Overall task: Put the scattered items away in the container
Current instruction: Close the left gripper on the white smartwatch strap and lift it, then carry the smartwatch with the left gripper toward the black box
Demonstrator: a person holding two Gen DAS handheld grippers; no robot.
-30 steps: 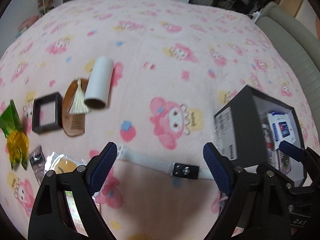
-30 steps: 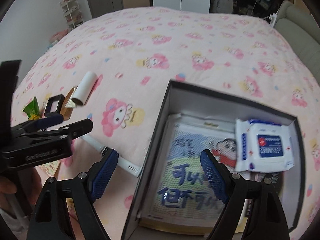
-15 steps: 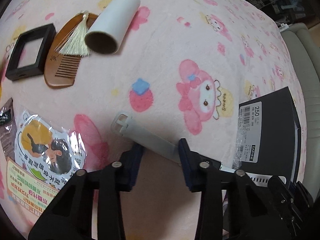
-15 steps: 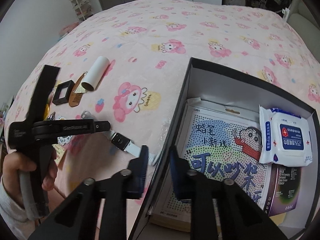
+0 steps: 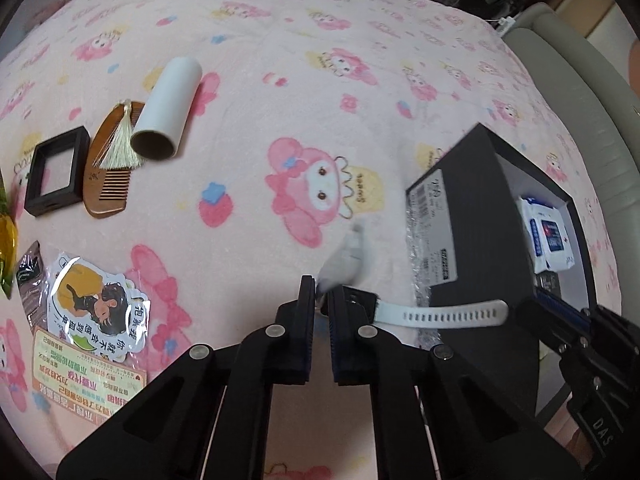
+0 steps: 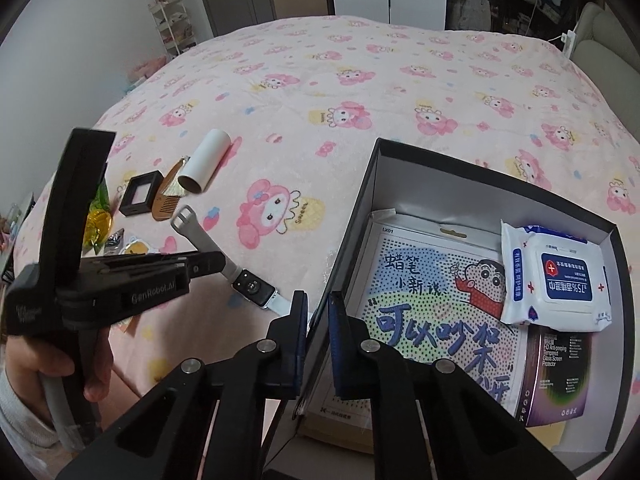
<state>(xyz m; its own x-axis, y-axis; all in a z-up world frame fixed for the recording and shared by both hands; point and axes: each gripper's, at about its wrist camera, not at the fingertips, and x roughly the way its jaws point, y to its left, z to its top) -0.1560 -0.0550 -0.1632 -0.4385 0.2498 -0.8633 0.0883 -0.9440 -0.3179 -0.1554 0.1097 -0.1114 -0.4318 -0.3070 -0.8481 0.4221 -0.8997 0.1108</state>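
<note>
A white-strapped smartwatch lies on the pink blanket just left of the black box. My left gripper is shut on one strap by the watch body; the blurred strap end sticks up past the pads, and the other strap trails right toward the box. In the right wrist view the left gripper comes in from the left, held by a hand. My right gripper is closing on the box's near left wall, which stands between its pads. Its blue fingertip shows beside the box.
A white tube, a wooden comb with a tassel, a black square frame, a sticker packet and a green-yellow wrapper lie at the left. Inside the box are a wet-wipes pack and a cartoon card pack.
Both grippers went from wide open to shut. The left one dropped onto the watch strap and clamped it, and one strap end now stands up. The right one closed around the box's left wall.
</note>
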